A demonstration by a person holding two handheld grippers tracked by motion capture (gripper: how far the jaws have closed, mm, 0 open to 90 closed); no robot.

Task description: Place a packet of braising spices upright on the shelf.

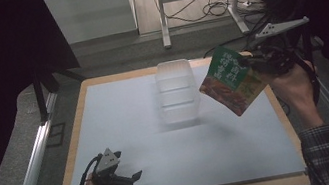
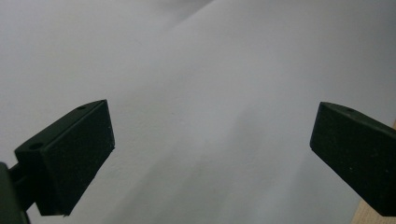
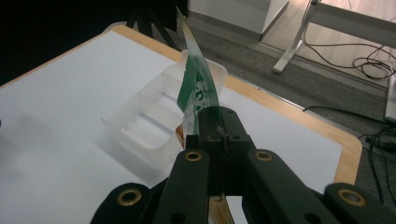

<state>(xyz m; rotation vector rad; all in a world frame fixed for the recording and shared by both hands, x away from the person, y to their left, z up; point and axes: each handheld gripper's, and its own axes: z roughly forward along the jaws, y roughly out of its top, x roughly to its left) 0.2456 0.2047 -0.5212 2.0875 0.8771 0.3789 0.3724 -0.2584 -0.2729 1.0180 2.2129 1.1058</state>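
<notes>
- Nearest me in the high view, my left gripper rests low on the pale grey-white matte sheet covering the wooden-edged table, near its front left corner. In the left gripper view its two black blocky jaws stand wide apart with nothing between them, only smooth sheet.
- Farther on and to the right, my right gripper is lifted above the table's right side, jaws closed tight on the edge of a flat, glossy green-and-orange printed foil pouch, which hangs tilted, clear of the sheet.
- Just beside the pouch, at mid-table, stands the clear, frosted plastic rectangular bin, open-topped with inner ribs; I can't tell whether it holds anything.
- I judge the step to be carrying the pouch towards the bin. The next move calls for bringing it over the opening, lowering and releasing; thin and limp, it could catch on the rim.
</notes>
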